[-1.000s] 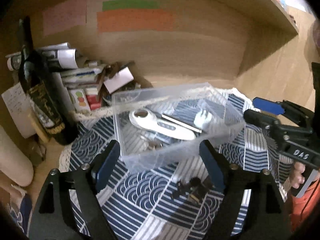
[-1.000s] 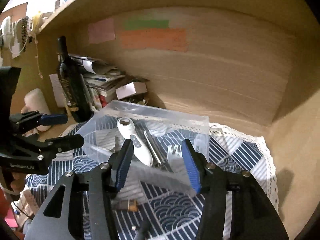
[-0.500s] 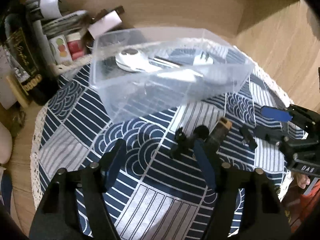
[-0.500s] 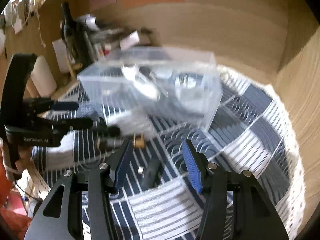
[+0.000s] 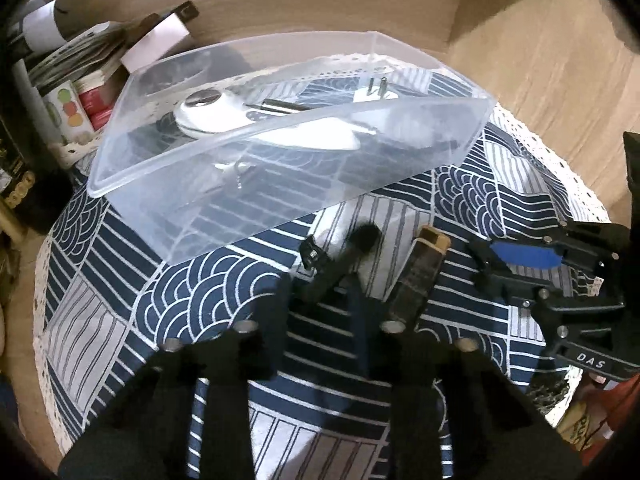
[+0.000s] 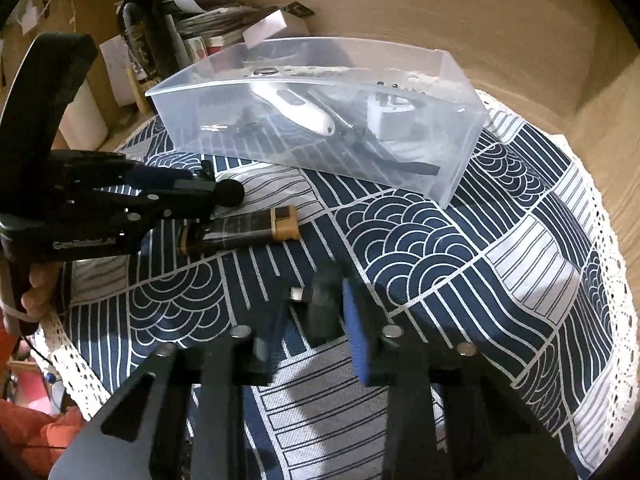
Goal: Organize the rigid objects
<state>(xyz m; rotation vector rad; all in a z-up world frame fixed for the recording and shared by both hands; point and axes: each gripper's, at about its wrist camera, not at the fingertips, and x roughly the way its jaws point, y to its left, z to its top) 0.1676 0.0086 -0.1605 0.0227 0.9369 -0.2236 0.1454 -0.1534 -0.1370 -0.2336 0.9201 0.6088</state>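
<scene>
From my left wrist camera, my left gripper (image 5: 320, 300) is low over the patterned cloth (image 5: 120, 320), its jaws drawn in around the stem of a black tool with a round fuzzy head (image 5: 352, 248); the blur keeps me from saying whether the pads actually touch it. A brown and dark rectangular lighter (image 5: 420, 276) lies just beside my right finger. Behind them the clear plastic box (image 5: 248, 208) sits toward the far edge of the cloth, holding a white opener (image 5: 224, 114) and a white plug (image 5: 376, 94). My right gripper (image 5: 492, 264) shows near the cloth's right edge.

From my right wrist camera, my right gripper (image 6: 316, 312) has its jaws narrowed around a small black piece (image 6: 322, 300), the blue pad (image 6: 356, 320) right beside it; contact I cannot tell. The lighter (image 6: 248, 232) lies left of it, with the left gripper (image 6: 200, 196) at the black tool (image 6: 230, 192). The box (image 6: 452, 176) stands beyond, and a dark bottle (image 6: 140, 28) is past the cloth's far left edge.
</scene>
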